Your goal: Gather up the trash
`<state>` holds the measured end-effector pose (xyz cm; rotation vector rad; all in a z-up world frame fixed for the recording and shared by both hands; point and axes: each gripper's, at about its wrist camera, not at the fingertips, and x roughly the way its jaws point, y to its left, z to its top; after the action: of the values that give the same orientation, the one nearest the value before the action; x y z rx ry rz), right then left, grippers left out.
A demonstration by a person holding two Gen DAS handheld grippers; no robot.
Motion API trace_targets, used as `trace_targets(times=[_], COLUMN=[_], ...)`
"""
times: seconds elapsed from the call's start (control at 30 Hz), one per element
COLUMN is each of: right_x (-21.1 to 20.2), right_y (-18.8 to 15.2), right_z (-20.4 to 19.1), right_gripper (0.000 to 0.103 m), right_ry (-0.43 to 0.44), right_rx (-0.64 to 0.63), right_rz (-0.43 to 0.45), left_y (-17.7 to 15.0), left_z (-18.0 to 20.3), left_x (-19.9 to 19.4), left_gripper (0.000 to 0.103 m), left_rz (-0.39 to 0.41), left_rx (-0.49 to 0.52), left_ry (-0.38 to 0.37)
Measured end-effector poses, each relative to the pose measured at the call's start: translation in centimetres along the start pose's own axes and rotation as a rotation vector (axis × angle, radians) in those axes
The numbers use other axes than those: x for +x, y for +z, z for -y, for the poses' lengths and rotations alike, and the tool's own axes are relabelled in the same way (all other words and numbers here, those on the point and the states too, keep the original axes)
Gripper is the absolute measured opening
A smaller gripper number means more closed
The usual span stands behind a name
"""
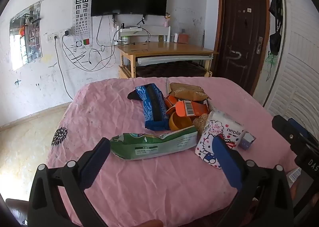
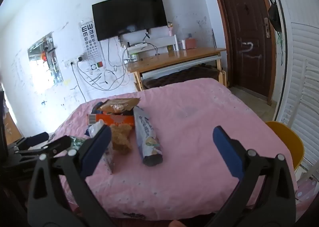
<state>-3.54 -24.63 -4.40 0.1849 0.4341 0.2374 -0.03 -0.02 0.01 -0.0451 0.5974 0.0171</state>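
So both claws are spread wide with nothing in them: left gripper [image 1: 161, 153] hovers low over the near side of the pink-covered table [image 1: 151, 187], right gripper [image 2: 162, 147] likewise. Trash sits in a loose heap mid-table. Going left to right from the left wrist view: green bag [image 1: 153, 145] lies flat and crinkly, probably near weightless, so I'd pinch its near long edge. Blue wrapper [image 1: 153, 107] looks the same, thin and slippery. Orange carton [image 1: 191, 108] seems stiffer, so grab a flap. The tissue pack [image 1: 219, 139] is soft and squashy, take it across the middle. Plenty of bare cloth in front and to the right, though the table edge drops off close to the yellow chair [image 2: 287, 141].
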Motion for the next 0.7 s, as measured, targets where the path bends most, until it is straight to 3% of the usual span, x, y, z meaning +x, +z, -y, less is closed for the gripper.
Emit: trace_targets(times=[0.7], right_x=[-0.22], right_y=[0.01], right_z=[-0.09], right_gripper=[0.098], right_ry=[0.001], right_rx=[-0.008], right_rz=[0.0], left_y=[0.0], left_z=[-0.15], left_x=[0.2], left_gripper=[0.097], left_rz=[-0.014], left_rx=[-0.01], left_ry=[-0.004])
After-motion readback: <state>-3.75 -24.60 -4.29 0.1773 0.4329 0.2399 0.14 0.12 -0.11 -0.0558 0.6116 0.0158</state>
